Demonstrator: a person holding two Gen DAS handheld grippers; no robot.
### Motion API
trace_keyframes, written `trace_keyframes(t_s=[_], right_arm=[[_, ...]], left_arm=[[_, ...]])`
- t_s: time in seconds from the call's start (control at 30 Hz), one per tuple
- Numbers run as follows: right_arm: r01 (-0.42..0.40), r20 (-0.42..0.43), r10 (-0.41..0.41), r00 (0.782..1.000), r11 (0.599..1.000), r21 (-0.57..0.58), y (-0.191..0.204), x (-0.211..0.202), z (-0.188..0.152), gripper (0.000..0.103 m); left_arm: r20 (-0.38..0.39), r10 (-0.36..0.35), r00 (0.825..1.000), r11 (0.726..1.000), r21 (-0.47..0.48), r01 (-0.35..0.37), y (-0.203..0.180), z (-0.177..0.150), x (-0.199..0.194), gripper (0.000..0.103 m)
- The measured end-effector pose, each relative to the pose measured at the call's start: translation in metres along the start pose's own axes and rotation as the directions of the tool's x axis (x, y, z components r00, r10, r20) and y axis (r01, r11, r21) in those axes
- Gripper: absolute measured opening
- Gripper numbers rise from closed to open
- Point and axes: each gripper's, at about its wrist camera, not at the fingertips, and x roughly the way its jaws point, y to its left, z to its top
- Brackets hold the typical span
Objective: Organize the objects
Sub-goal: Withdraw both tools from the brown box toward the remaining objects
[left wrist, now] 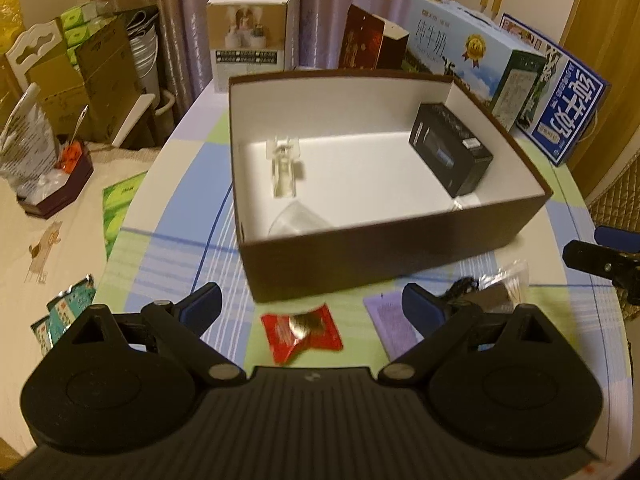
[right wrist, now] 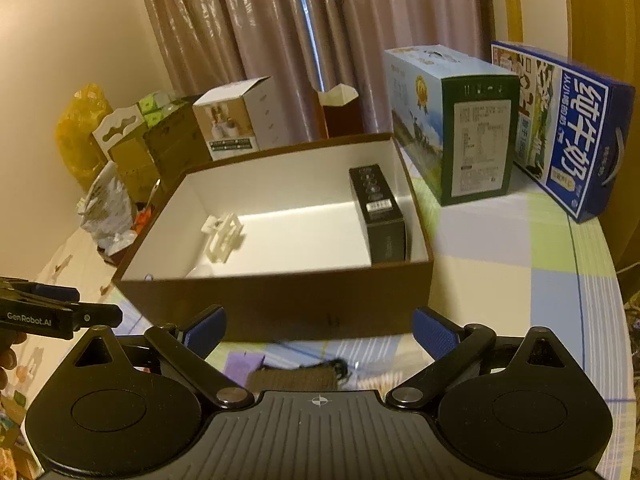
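A brown box (left wrist: 384, 256) with a white inside stands open on the checked table. It holds a black carton (left wrist: 450, 154), a clear plastic piece (left wrist: 284, 164) and a clear bag (left wrist: 300, 218). In front of the box lie a red packet (left wrist: 302, 332), a purple cloth (left wrist: 390, 320) and a small plastic bag (left wrist: 504, 280). My left gripper (left wrist: 312, 304) is open just above the red packet, with nothing held. My right gripper (right wrist: 318, 330) is open before the box (right wrist: 280, 300), over the purple cloth (right wrist: 244, 364) and a brown pouch (right wrist: 292, 378). The black carton (right wrist: 380, 216) shows there too.
Two milk cartons (right wrist: 456, 120) (right wrist: 568, 128) stand behind the box at the right. A white product box (left wrist: 250, 40) and a dark red box (left wrist: 368, 42) stand at the far table edge. Cardboard boxes and a chair (left wrist: 60, 76) crowd the left.
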Motion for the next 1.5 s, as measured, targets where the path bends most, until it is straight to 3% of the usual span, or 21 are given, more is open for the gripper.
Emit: trace_keyframes(t_s=[0.67,1.5], right_arm=[[-0.026,-0.108,0.027,0.994,1.0,0.009,0.015,-0.013,-0.054,0.097],[-0.003,-0.185,0.005,0.983,1.0,0.009,0.014,0.026,-0.081,0.097]], left_arm=[[-0.055,0.035,0.998,0.999,-0.018,-0.036,-0.006,-0.056,-0.016,0.095],[-0.107,0.065,0.992,0.997,-0.03,-0.069,0.0,-0.074,0.007,0.095]])
